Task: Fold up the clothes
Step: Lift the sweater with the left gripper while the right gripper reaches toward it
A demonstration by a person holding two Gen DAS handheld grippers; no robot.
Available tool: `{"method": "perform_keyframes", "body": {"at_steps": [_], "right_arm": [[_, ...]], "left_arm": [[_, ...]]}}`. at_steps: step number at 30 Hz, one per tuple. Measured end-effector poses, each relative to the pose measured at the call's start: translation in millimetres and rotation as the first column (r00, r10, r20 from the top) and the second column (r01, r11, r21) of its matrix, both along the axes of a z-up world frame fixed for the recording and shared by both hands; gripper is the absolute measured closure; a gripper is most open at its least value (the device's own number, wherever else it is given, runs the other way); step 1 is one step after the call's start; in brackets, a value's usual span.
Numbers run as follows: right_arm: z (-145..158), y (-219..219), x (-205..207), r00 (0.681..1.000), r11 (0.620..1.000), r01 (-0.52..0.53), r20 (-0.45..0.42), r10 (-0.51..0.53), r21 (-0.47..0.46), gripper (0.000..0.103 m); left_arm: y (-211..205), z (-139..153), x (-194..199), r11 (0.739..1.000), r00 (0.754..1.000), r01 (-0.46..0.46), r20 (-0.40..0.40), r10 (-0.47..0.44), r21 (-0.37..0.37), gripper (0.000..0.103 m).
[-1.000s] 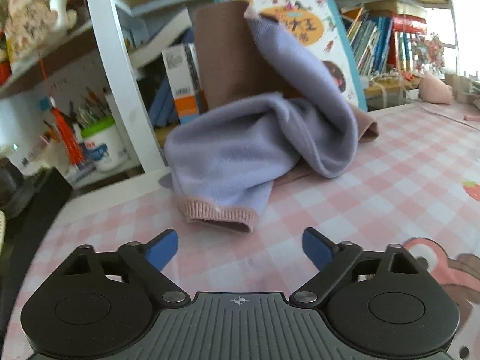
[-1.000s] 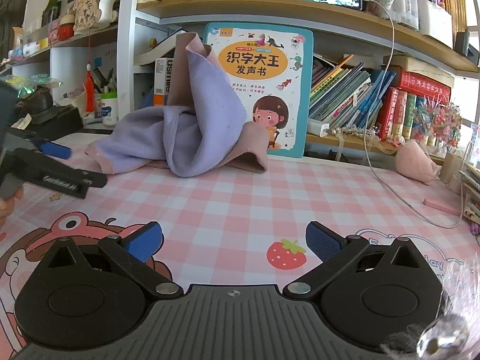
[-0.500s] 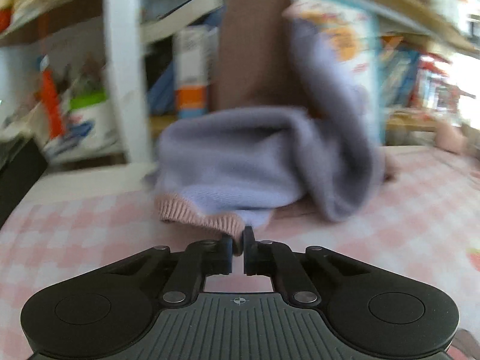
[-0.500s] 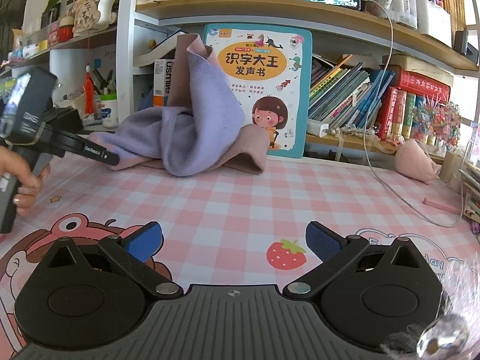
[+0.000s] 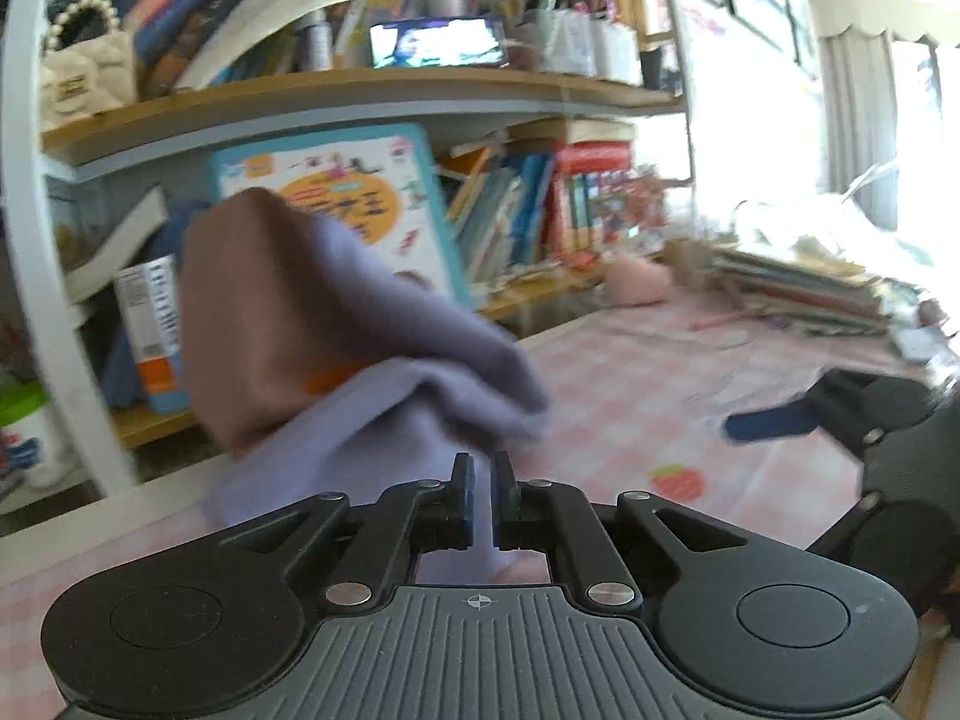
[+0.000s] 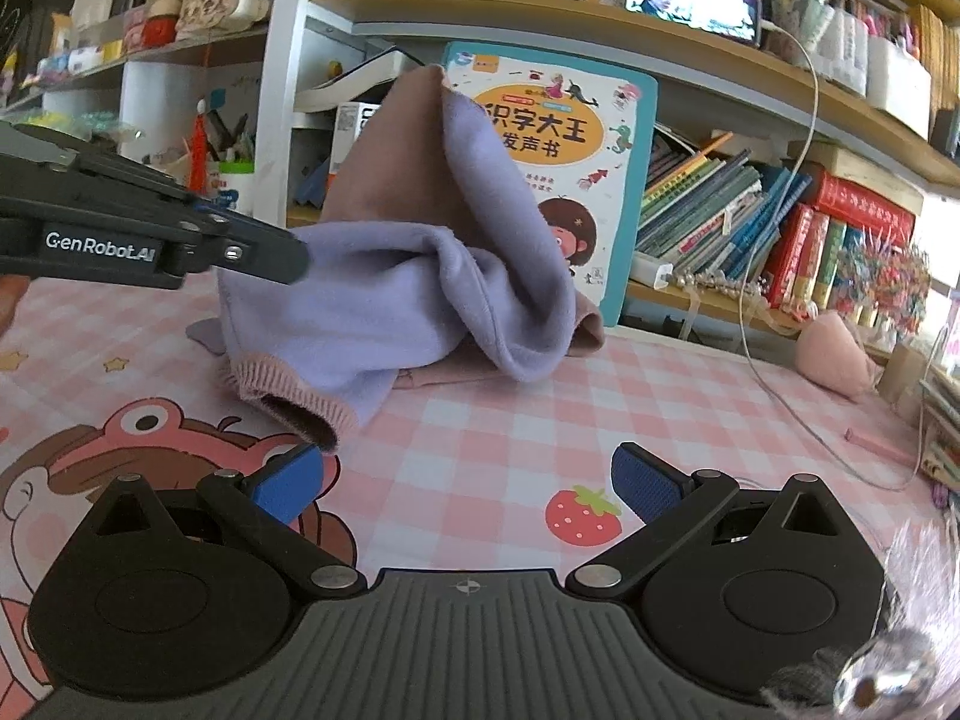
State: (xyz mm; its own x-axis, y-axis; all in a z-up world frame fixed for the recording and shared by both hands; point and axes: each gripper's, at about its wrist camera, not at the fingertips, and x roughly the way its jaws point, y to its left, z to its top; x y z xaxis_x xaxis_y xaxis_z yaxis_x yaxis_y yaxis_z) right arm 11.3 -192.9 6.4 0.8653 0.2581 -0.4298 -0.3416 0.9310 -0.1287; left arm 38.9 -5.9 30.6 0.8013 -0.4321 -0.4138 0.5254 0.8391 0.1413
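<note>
Gripping the lilac-and-brown garment (image 6: 390, 276) with my left gripper (image 5: 480, 474), I have its jaws just closed to a narrow slit with lilac cloth pinched between the pads. My right gripper (image 6: 468, 480) stands wide and empty above the pink checked tablecloth (image 6: 480, 420), with the ribbed cuff (image 6: 294, 396) at its 11 o'clock. Behind, at 12 o'clock, the garment's upper part leans on the children's book (image 6: 600, 138).
</note>
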Motion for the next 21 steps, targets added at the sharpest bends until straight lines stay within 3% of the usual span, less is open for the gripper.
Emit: {"method": "perform_keyframes", "body": {"at_steps": [3,6,10,21], "right_arm": [[-1,3,1,1.0,1.0,-0.013,-0.005,0.012,-0.02,0.0],[-2,6,1,1.0,0.999,-0.024,-0.013,0.023,-0.032,0.0],[-2,6,1,1.0,0.999,-0.024,-0.013,0.023,-0.031,0.0],[-2,0,5,0.999,1.0,-0.016,-0.036,0.016,0.008,0.0]], "left_arm": [[9,-8,-5,0.995,0.999,-0.043,0.025,0.041,0.089,0.092],[15,-19,-3,0.978,0.997,-0.081,0.035,0.076,0.19,0.081],[17,-31,-6,0.949,0.994,-0.106,0.054,0.094,0.298,0.041],[0,-53,3,0.857,0.987,-0.079,0.158,-0.002,0.509,0.04]]}}
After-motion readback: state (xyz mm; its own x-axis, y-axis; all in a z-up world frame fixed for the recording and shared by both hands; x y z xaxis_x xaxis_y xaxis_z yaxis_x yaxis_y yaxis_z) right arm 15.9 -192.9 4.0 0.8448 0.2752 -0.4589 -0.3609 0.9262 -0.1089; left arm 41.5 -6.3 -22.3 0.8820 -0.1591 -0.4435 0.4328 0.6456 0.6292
